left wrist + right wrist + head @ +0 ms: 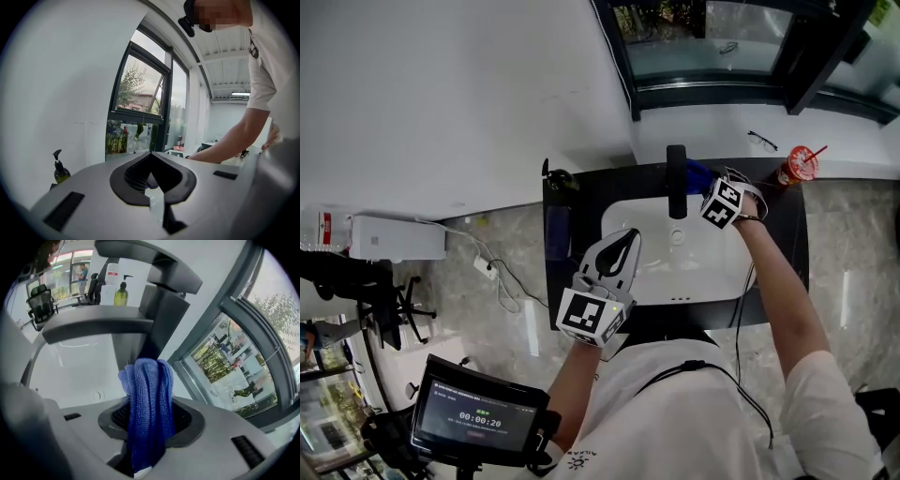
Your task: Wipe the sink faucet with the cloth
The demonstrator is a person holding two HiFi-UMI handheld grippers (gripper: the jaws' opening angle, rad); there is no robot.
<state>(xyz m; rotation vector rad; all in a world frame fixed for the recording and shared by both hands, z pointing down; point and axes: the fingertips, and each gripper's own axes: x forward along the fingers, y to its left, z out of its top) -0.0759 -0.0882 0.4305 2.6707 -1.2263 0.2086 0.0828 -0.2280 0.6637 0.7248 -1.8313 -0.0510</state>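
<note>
While my right gripper (pixel 150 380) is clenching the blue microfibre cloth (pixel 147 413) at the black faucet (pixel 676 183), possibly touching, I'm starting the wipe; next I'm needing firm strokes.

Left tongs (pixel 151 157) closed, empty, soap bottle (pixel 60 169) left, window (pixel 140 103) ahead, arm (pixel 225 145) right

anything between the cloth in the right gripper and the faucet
Nothing visible does. The blue cloth clamped in the right gripper sits directly in front of the faucet column, no object between; contact cannot be told.
</note>
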